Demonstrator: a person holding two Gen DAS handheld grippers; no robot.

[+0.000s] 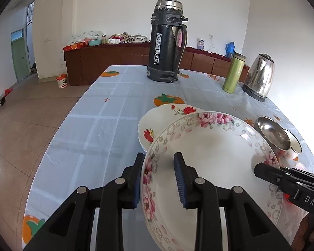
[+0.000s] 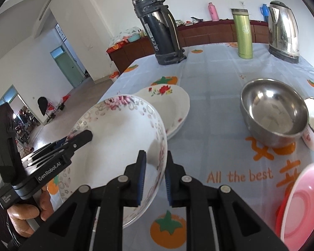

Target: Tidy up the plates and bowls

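Pink-flowered plate (image 1: 209,152) held tilted above the tablecloth (image 1: 106,125), just near of the red-flowered plate (image 1: 157,119). Left gripper (image 1: 160,179) pinches its left rim; right gripper (image 2: 156,177) pinches its right rim. Steel bowl (image 2: 274,113) to the right; black flask (image 1: 167,41), green tumbler (image 1: 234,73), kettle (image 1: 259,77) at far edge.

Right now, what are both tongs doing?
Left tongs: closed on the pink-flowered plate rim.
Right tongs: closed on the same plate's opposite rim.
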